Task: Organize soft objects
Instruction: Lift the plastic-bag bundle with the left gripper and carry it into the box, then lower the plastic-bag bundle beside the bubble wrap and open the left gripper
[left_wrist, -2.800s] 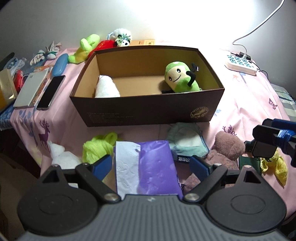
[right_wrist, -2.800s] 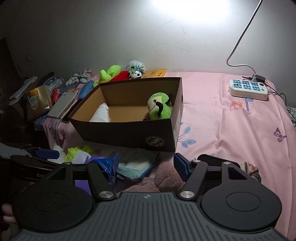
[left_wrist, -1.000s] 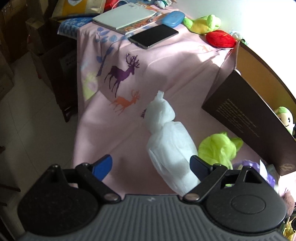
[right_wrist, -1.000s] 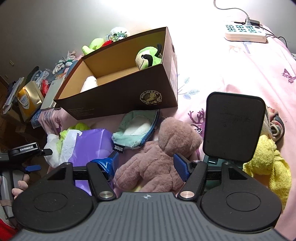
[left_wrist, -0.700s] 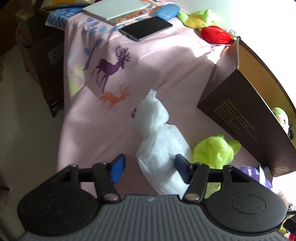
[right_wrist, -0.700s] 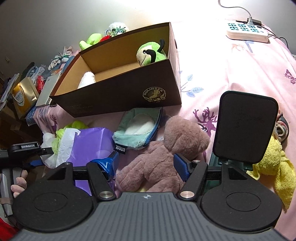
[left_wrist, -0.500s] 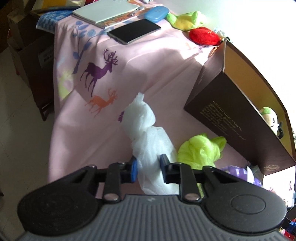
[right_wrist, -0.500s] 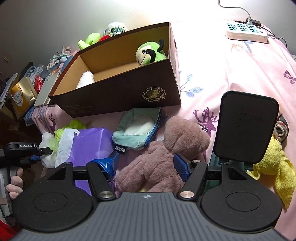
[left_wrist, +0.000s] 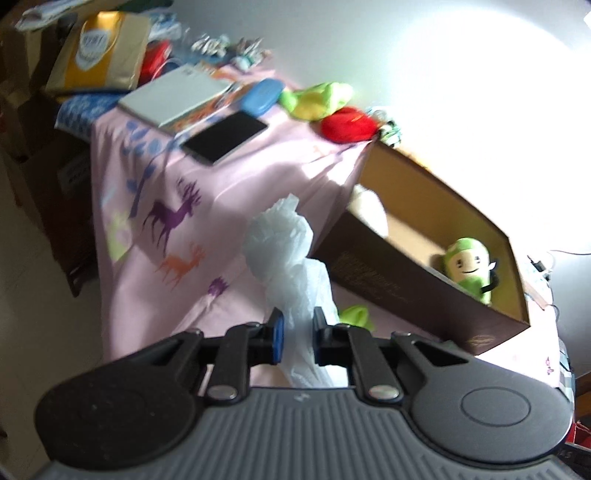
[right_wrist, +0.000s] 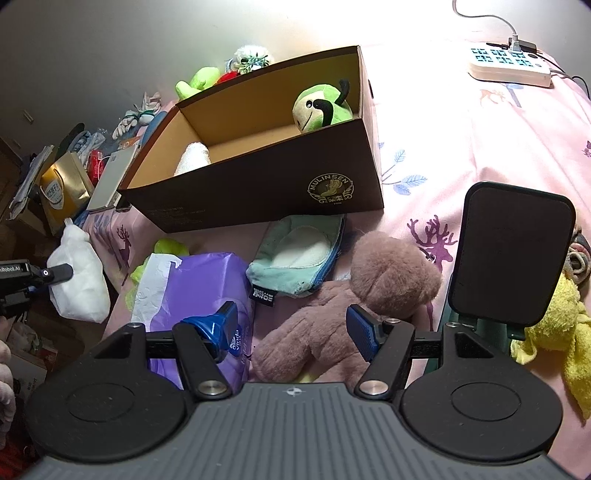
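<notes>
My left gripper (left_wrist: 297, 331) is shut on a white crumpled bag bundle (left_wrist: 286, 254), held up off the pink cloth; the right wrist view shows the same bundle (right_wrist: 79, 280) hanging at the far left beside the left gripper (right_wrist: 55, 273). The brown cardboard box (left_wrist: 391, 273) lies to the right, with a green plush (left_wrist: 471, 267) and a white roll (left_wrist: 367, 210) inside. My right gripper (right_wrist: 291, 326) stands open over a brown teddy bear (right_wrist: 354, 310), touching nothing. A purple tissue pack (right_wrist: 201, 291) and a teal pouch (right_wrist: 295, 254) lie in front of the box (right_wrist: 258, 192).
A phone (left_wrist: 225, 136), a white notebook (left_wrist: 177, 96), a blue case (left_wrist: 262, 96) and green and red plush toys (left_wrist: 332, 110) sit on the cloth's far left. A black phone stand (right_wrist: 511, 258), a yellow towel (right_wrist: 554, 339) and a power strip (right_wrist: 509, 64) are on the right.
The left gripper closed on the white bag bundle and lifted it off the cloth's edge. The right gripper stayed over the teddy bear.
</notes>
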